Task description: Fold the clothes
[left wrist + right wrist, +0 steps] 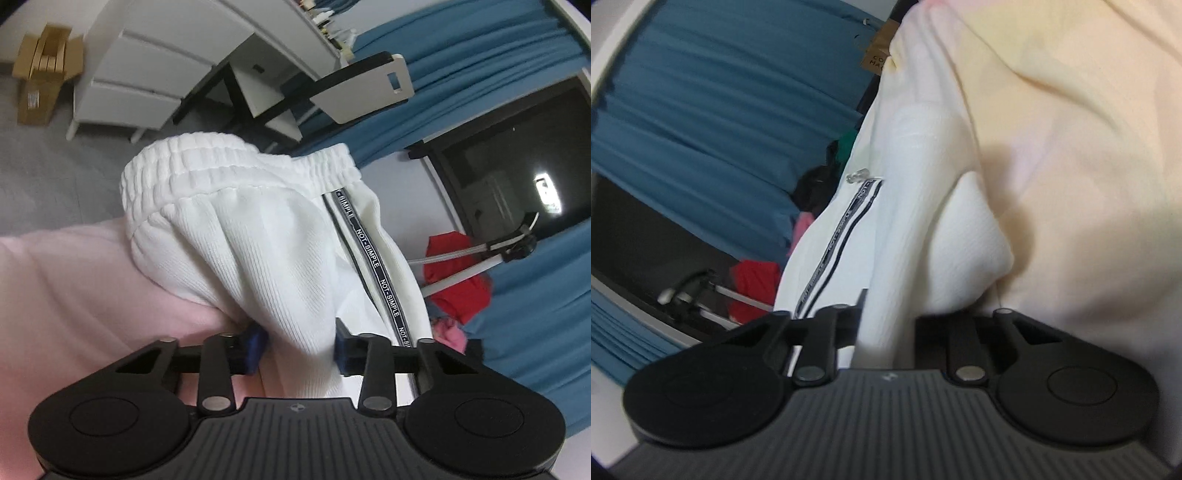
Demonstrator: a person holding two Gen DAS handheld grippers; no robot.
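Evidently, the white trousers point(258, 236) are held up over a pink sheet point(74, 295), with a bunched fold clamped between the blue pads of the left hand-held gripper point(301, 347). A second fold is clamped in the right hand-held gripper point(886, 328), beside the striped side seam point(834, 240). Each grip appears to be taken on a thick, loose bundle, so a layer could be lost if the fabric is pulled taut. The waistband point(207, 162) hangs unsupported, so a crooked fold could be produced. Red clothing point(454, 280) lies well apart.
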